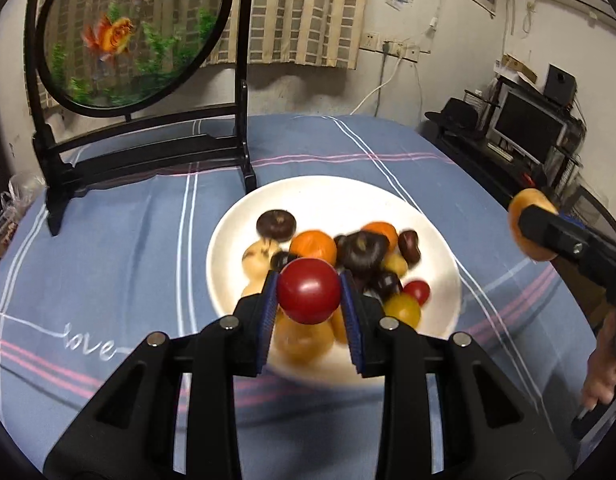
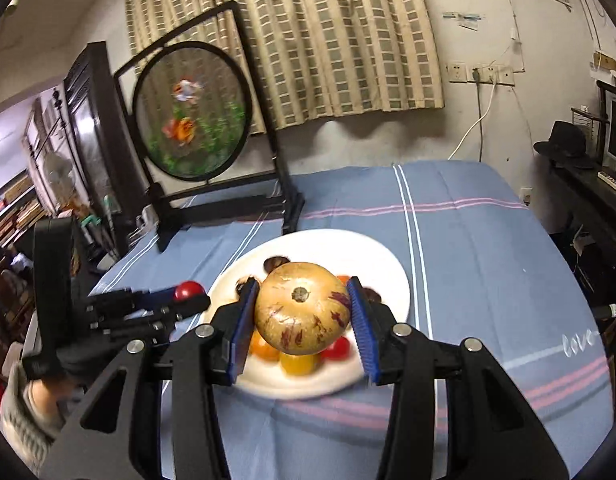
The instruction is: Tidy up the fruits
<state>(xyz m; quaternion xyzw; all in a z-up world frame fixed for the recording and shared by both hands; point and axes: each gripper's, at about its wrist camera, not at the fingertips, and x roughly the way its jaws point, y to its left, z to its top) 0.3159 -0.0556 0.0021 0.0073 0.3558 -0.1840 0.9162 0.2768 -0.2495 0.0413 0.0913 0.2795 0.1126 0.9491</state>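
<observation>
My left gripper is shut on a round red tomato, held in the air above the near side of a white plate. On the plate lie several fruits: orange ones, dark purple ones, yellow ones and a small red one. My right gripper is shut on a tan fruit with purple streaks, lifted over the same plate. In the right wrist view the left gripper with its red tomato hangs at the plate's left rim.
The plate rests on a table under a blue striped cloth. A black wooden stand with a round goldfish screen stands at the table's back left. A dark desk with a monitor lies beyond the right edge. A person's hand holds the right gripper.
</observation>
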